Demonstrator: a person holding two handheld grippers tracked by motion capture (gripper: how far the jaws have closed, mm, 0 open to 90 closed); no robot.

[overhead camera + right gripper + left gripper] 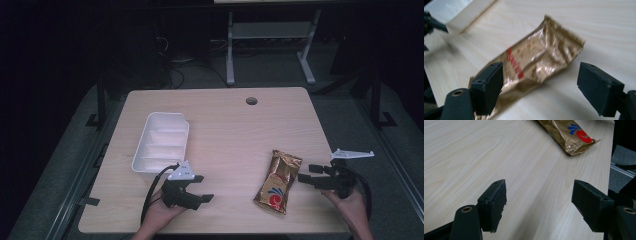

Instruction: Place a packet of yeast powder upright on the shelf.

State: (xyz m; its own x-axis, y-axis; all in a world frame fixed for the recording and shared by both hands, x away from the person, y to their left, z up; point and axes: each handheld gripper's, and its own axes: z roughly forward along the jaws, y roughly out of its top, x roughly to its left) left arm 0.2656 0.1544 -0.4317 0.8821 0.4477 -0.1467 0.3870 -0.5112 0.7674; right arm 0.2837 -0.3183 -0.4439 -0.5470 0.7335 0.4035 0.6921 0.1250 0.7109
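A gold foil snack packet (278, 181) with a red and blue logo lies flat on the wooden table, right of centre. My right gripper (307, 175) is open just to its right, jaws pointing at it; in the right gripper view the packet (534, 60) lies between and beyond the jaws, untouched. My left gripper (201, 188) is open near the front edge, left of the packet, with bare table between its jaws (539, 202). The packet's end (571, 135) shows far off in that view.
A white plastic bin (162, 141) stands empty on the left half of the table (240, 130), just behind my left gripper. A round cable hole (251, 101) sits near the far edge. Dark floor and a desk frame (270, 45) lie beyond the table.
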